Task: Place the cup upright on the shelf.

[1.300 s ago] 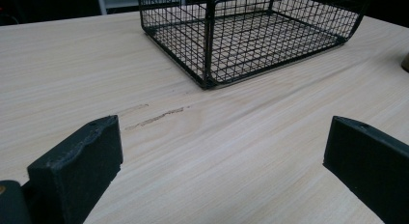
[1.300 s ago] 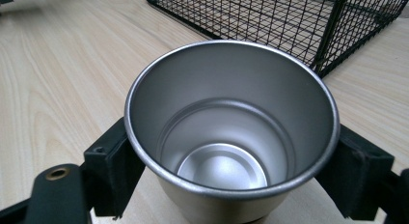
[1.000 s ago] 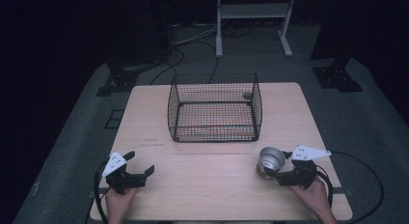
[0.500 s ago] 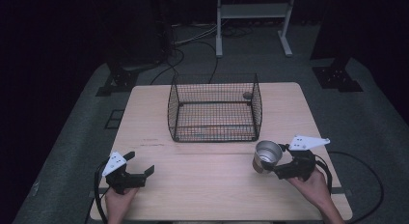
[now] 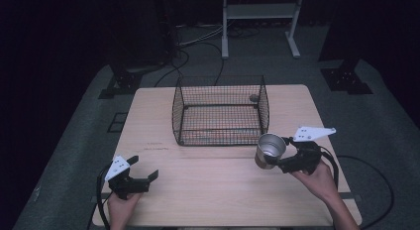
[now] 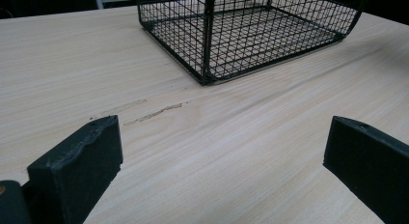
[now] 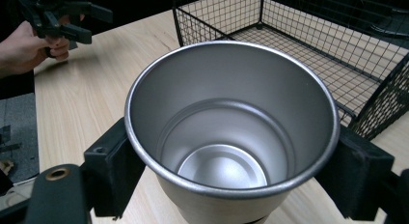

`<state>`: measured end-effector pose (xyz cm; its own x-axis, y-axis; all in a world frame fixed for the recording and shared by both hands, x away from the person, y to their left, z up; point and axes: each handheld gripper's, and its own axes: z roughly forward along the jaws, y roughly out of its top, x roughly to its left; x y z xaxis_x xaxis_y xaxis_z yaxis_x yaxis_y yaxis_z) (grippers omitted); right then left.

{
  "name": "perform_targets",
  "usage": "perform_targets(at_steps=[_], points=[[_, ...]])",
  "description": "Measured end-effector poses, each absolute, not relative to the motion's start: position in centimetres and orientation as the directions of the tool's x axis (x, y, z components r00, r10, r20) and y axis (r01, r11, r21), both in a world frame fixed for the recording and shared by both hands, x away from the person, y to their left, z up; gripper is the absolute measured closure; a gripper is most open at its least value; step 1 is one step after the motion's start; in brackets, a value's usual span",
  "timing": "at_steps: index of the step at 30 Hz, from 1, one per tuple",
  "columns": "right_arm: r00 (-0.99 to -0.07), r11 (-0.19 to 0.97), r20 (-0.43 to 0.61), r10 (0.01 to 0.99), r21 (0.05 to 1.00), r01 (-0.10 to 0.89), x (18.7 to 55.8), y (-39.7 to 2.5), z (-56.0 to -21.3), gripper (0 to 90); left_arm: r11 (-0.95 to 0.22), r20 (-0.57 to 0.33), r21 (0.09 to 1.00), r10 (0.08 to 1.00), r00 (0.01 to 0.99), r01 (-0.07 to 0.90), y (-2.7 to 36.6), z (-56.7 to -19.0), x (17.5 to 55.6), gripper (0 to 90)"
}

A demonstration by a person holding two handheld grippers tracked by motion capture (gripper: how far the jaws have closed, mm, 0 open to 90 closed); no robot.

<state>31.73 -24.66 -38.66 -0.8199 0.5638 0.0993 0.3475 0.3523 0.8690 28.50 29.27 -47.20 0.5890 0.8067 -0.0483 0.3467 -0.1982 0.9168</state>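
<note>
A pale wooden rectangular table (image 5: 218, 190) stands on a grey floor (image 5: 74, 141) in a dark room, with black cables (image 5: 193, 41) trailing across the floor beyond its far edge and the legs of a white metal frame (image 5: 257, 22) further back. On the far half of the table sits a black wire-mesh basket (image 5: 220, 111), open at the top and empty inside; a small dark round object (image 5: 253, 97) lies on the table just behind its far right corner, too small to identify. A short dark scuff mark (image 6: 154, 113) runs along the wood grain near the basket's front left corner.

A shiny silver metal cup (image 5: 269, 149), round and empty, sits near the front right corner of the basket, tilted a little with its open mouth upward. The right tool (image 5: 277, 160) clamps this cup, one black jaw pressed against each side of its wall, and the right hand (image 5: 319, 180) grips the tool from behind. The left tool (image 5: 143, 168) rests low over the near left part of the table, well apart from the basket, its jaws spread wide with nothing between them, held by the left hand (image 5: 124, 202).
</note>
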Motion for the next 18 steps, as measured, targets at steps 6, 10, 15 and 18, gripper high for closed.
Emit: perform_targets(at_steps=[6, 10, 15, 18], points=[[-0.826, 0.352, 0.103, 0.555, 0.870, 0.345, 32.7, -24.1, -37.4, 17.5, -0.204, -0.043, 0.916, 0.807, 0.589, 0.347, 29.3, -47.2, 28.5, 0.0], [-0.830, 0.351, 0.094, 0.550, 0.875, 0.332, 33.3, -23.5, -36.3, 17.6, -0.205, -0.045, 0.915, 0.804, 0.592, 0.348, 29.1, -47.2, 28.5, 0.0], [-0.835, 0.344, 0.095, 0.541, 0.881, 0.324, 33.8, -23.0, -35.3, 17.6, -0.215, -0.039, 0.913, 0.801, 0.597, 0.348, 29.1, -47.2, 28.4, 0.0], [-0.840, 0.351, 0.089, 0.535, 0.881, 0.317, 34.3, -22.5, -34.6, 17.6, -0.211, -0.039, 0.915, 0.802, 0.596, 0.343, 29.1, -47.2, 28.4, 0.0]])
